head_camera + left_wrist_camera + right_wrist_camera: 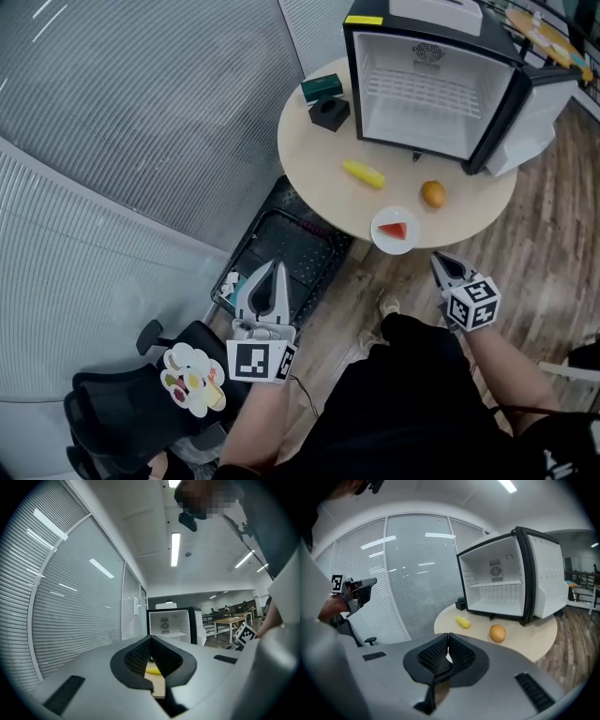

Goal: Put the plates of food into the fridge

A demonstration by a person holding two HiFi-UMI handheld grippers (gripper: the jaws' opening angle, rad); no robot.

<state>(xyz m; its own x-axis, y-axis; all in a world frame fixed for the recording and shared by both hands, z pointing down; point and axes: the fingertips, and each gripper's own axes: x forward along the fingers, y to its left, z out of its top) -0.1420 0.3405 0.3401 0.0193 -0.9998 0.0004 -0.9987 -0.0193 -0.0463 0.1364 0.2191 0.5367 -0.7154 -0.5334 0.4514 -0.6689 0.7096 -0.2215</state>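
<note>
A small black-framed fridge with a white interior (422, 129) is seen open at the far edge of the round beige wooden table (319, 178), its door swung out to the right; only a white wire shelf is seen inside. At the table's near edge a round white plate (380, 236) is set, carrying a red wedge of watermelon (397, 230). A smooth orange fruit (432, 194) and a yellow, corn-like piece (364, 173) lie loose mid-table, and a black box (329, 112) and a dark green box (322, 88) are placed at the far left edge. A white flower-shaped plate (183, 357) is rested on a black office chair (112, 403) off the table; its small coloured pieces cannot be identified. A black ribbed tray (281, 248) is partly hidden under the table. The left gripper (275, 266) (150, 638) and right gripper (437, 260) (448, 634) are both held short of the table with textured tips pressed together on nothing.
</note>
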